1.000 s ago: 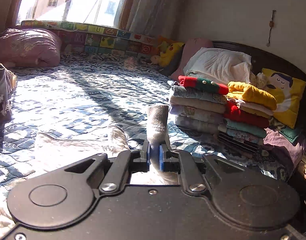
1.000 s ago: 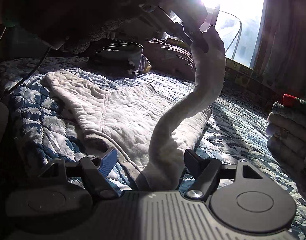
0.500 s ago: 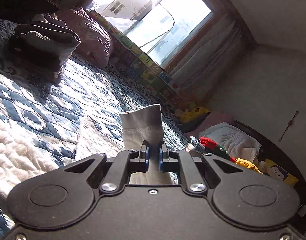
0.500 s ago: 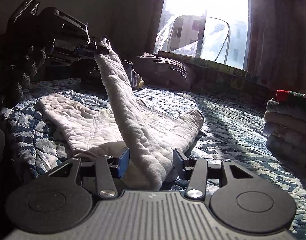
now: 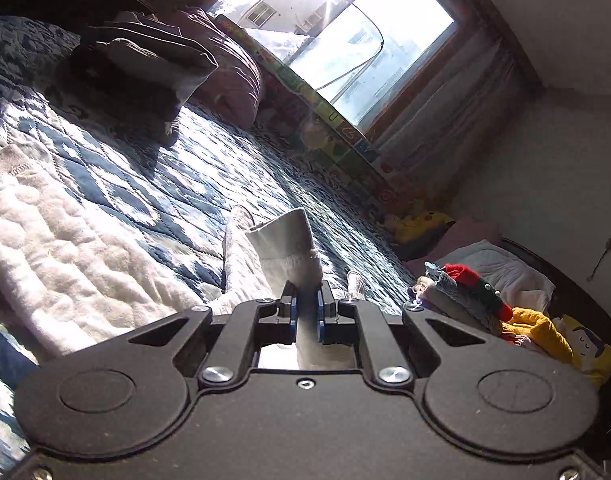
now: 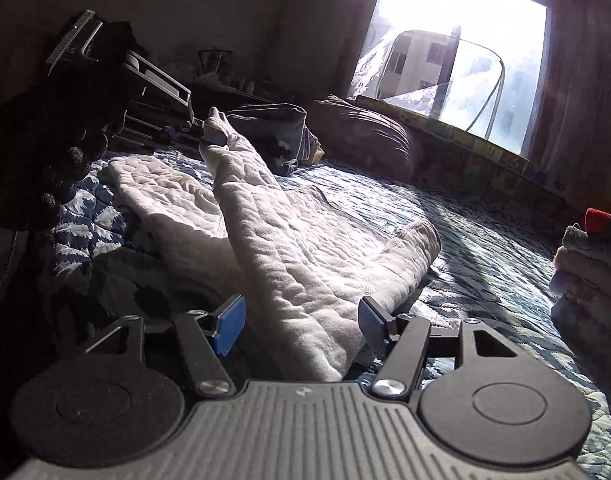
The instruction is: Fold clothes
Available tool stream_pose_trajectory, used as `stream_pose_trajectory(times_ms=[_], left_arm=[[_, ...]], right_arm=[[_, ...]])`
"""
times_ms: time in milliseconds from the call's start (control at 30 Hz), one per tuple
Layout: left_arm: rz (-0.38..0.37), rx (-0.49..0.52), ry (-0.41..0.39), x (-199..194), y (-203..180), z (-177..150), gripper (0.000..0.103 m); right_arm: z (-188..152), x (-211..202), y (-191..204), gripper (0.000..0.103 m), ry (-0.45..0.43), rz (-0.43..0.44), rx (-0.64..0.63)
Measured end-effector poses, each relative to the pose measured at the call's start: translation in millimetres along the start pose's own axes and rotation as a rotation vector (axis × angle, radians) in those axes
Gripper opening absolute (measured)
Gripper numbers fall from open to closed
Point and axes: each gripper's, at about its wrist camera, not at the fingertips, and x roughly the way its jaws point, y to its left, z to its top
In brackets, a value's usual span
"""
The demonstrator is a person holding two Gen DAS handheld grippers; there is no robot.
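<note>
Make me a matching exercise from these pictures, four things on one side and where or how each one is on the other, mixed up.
1. left gripper
2. right gripper
3. white garment
4. stack of folded clothes

a. jaws open
b. near the headboard pillows
c. shut on the sleeve cuff
d. spread on the blue quilt

Pairs: 1-c, 2-a, 3-d, 4-b

Sunlit window [image 5: 345, 40], blue quilted bed [image 5: 209, 168]
</note>
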Motion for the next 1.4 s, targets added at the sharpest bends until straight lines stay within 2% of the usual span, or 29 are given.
stream_pose_trajectory(times_ms=[33, 100, 167, 233, 267, 333, 433, 567, 633, 767, 867, 1000, 1100, 1167, 1400], left_arm=[[-0.008, -0.008, -0.006, -1, 1, 1, 0.007], [0.001, -0.013, 0.003, 4, 4, 0, 0.007], [0.006, -0.021, 0.015, 3, 6, -3, 0.007], [-0.009, -0.012, 0.011, -2, 1, -2, 0.007], [-0.019, 0.000, 0.011, -2, -4, 0, 0.007], [-0.040, 0.024, 0.011, -3, -16, 4, 0.007], [-0.073, 0.056, 0.011, 14, -39, 13, 0.007], [-0.087, 0.112, 0.044, 56, -74, 17, 0.007], [-0.079, 0.141, 0.058, 75, -87, 17, 0.007], [-0.037, 0.210, 0.100, 120, -113, 9, 0.007], [0.014, 0.247, 0.141, 150, -123, -1, 0.007], [0.067, 0.315, 0.197, 182, -131, -16, 0.007], [0.103, 0.374, 0.249, 205, -137, -29, 0.007], [0.136, 0.427, 0.280, 217, -140, -38, 0.007], [0.222, 0.624, 0.389, 250, -147, -64, 0.007]], right_arm=[[-1, 12, 2, 0.076, 0.047, 0.011, -0.002], [-9, 33, 8, 0.075, 0.183, 0.045, -0.022], [-3, 28, 4, 0.074, 0.177, 0.070, -0.013], [5, 17, -2, 0.065, 0.151, 0.089, -0.040], [7, 9, -6, 0.064, 0.119, 0.090, -0.040], [9, 3, -14, 0.065, 0.053, 0.067, 0.008], [12, 10, -19, 0.066, 0.002, 0.034, 0.051], [8, 24, -17, 0.066, 0.043, 0.062, 0.070], [6, 29, -18, 0.063, 0.073, 0.098, 0.116], [4, 27, -21, 0.059, 0.096, 0.101, 0.173], [0, 25, -34, 0.058, 0.101, 0.139, 0.292], [-10, 27, -55, 0.040, 0.129, 0.164, 0.428], [-18, 27, -74, 0.039, 0.122, 0.211, 0.595], [-23, 29, -80, 0.039, 0.124, 0.226, 0.650], [-23, 30, -75, 0.039, 0.136, 0.217, 0.638]])
